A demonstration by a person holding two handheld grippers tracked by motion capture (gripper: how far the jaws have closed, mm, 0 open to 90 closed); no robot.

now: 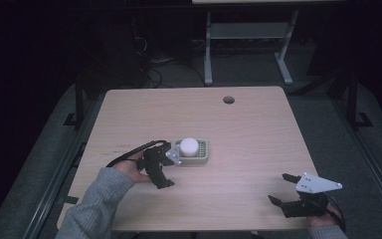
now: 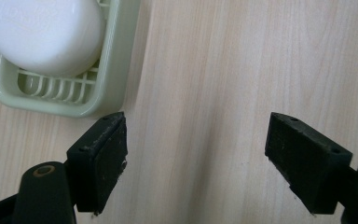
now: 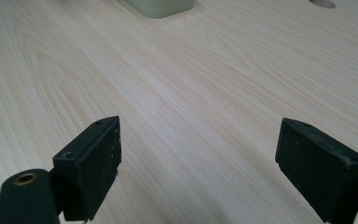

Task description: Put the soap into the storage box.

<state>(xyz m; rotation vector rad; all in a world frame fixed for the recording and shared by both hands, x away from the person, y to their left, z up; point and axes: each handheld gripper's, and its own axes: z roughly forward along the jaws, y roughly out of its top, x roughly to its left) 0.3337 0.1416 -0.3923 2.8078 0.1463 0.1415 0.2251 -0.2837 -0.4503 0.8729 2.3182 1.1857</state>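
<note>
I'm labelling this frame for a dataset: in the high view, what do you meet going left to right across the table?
Left tongs → white soap on the green soap dish → table's cable hole → right tongs.

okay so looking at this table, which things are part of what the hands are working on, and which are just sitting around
In the job:
- round white bar of soap
- pale green slatted plastic soap dish holding it
- left gripper, jaws open, right beside the dish

Just there:
- right gripper, open, idle near the table's front right corner
- light wooden table with its round cable hole
- grey metal desk frame behind
</note>
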